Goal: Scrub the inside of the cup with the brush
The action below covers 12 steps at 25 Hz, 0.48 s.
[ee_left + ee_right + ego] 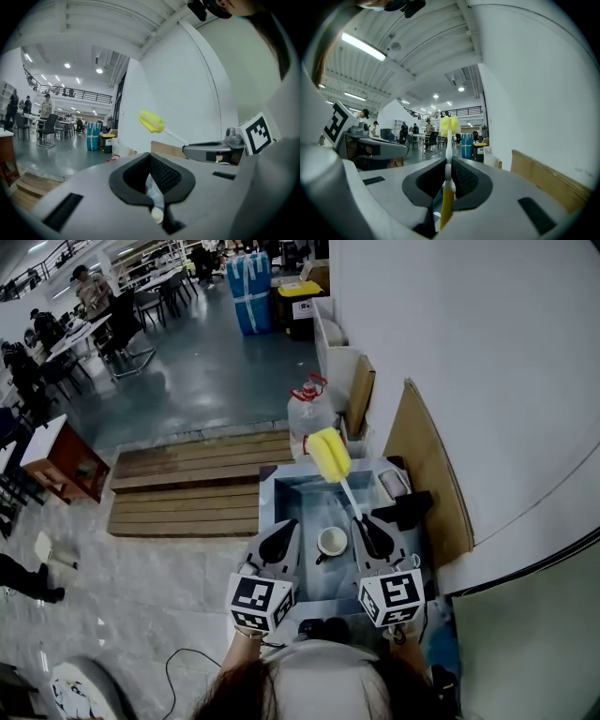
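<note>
A white cup [332,542] stands upright in the blue-grey basin [281,491], between my two grippers and lower than both. My right gripper [367,524] [449,160] is shut on the brush handle [446,206]. The white shaft runs away from me to the yellow sponge head [329,454] [450,125], which is held up over the basin's far side, apart from the cup. My left gripper [285,526] [150,154] hovers left of the cup, its jaws shut with nothing between them. The left gripper view also shows the brush head [151,122] and the right gripper [186,150].
A clear water bottle with a red cap [309,411] stands behind the basin. Cardboard sheets [427,465] lean on the white wall to the right. A dark object [409,508] rests on the basin's right edge. A wooden platform [187,486] lies to the left.
</note>
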Available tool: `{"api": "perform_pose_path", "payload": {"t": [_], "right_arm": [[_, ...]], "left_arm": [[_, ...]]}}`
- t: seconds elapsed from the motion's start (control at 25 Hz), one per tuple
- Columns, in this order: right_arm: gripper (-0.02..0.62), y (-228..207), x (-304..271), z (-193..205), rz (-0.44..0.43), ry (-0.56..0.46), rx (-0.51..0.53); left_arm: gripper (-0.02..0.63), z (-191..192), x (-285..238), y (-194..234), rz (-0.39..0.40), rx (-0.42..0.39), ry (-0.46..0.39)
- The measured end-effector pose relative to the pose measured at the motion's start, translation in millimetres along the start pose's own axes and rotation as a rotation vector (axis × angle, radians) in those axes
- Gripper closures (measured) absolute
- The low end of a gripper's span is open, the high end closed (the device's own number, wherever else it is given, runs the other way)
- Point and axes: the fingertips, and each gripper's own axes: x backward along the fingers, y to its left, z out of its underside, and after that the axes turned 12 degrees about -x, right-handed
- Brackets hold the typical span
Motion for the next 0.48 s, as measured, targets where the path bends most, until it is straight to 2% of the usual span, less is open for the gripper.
{"api": "perform_pose_path", "payload": {"t": [0.48], "right_arm": [[0.545, 2.9, 1.7, 2.9, 0.015, 0.007, 0.003]], "left_arm": [[0.597, -0.6, 3.1, 3.6, 0.008, 0.016, -0.004]]}}
